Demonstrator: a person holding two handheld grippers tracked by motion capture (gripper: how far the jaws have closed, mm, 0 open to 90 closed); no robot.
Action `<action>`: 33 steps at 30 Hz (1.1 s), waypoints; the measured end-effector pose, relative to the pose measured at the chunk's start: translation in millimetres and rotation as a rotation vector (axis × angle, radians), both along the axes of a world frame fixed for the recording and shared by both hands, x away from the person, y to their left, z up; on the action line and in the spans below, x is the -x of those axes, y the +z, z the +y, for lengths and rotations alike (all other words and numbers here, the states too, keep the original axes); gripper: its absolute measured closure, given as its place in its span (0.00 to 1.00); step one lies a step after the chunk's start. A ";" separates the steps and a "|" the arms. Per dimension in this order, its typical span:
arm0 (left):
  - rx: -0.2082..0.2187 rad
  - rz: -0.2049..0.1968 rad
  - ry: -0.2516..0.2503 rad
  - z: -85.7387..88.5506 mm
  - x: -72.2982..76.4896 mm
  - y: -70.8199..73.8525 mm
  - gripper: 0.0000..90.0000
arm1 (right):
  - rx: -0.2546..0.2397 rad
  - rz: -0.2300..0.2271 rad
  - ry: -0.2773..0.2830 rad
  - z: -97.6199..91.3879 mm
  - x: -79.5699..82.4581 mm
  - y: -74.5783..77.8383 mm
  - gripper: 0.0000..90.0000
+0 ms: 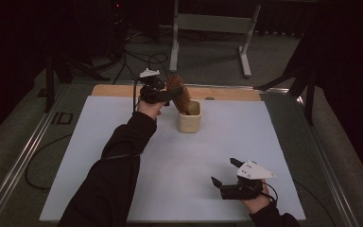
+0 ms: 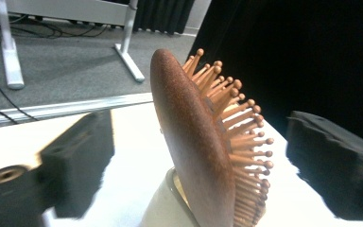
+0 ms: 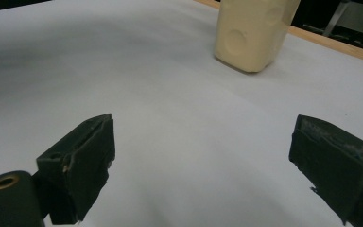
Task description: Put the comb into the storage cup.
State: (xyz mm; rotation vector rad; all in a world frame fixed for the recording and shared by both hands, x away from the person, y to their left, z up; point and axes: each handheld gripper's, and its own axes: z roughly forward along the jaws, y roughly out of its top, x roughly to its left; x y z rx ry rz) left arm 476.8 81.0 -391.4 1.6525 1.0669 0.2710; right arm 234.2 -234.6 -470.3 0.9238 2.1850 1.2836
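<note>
A brown wooden hairbrush (image 1: pixel 178 93) with ball-tipped wooden pins stands tilted, head up, in a cream cup (image 1: pixel 189 120) at the far middle of the table. My left gripper (image 1: pixel 167 97) is level with the brush head, just to its left. In the left gripper view the brush (image 2: pixel 194 142) rises from the cup (image 2: pixel 163 210) between the jaws of my left gripper (image 2: pixel 203 137), which stand wide apart and clear of it on both sides. My right gripper (image 1: pixel 222 171) rests near the front right, open and with nothing in it. The right gripper view looks across the sheet past my right gripper (image 3: pixel 205 130) to the cup (image 3: pixel 253 33).
A white sheet (image 1: pixel 170 189) covers the table, over a wooden board (image 1: pixel 118 90) whose edge shows at the back. Metal rails (image 1: pixel 23 151) run along the sides. Beyond the table stand a white frame (image 1: pixel 208 23), dark stands and cables on the floor.
</note>
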 end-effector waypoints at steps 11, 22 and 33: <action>-0.048 -0.012 -0.028 13.1 6.1 2.4 0.00 | -0.001 0.004 -0.003 0.3 -1.0 -0.8 0.09; -0.132 -0.086 -0.061 22.9 13.8 -2.3 0.00 | -0.004 0.010 -0.004 -0.7 -2.8 -1.8 0.09; -0.142 -0.070 -0.134 44.2 24.6 -7.4 0.00 | -0.021 0.016 -0.008 -1.4 -3.1 -1.0 0.09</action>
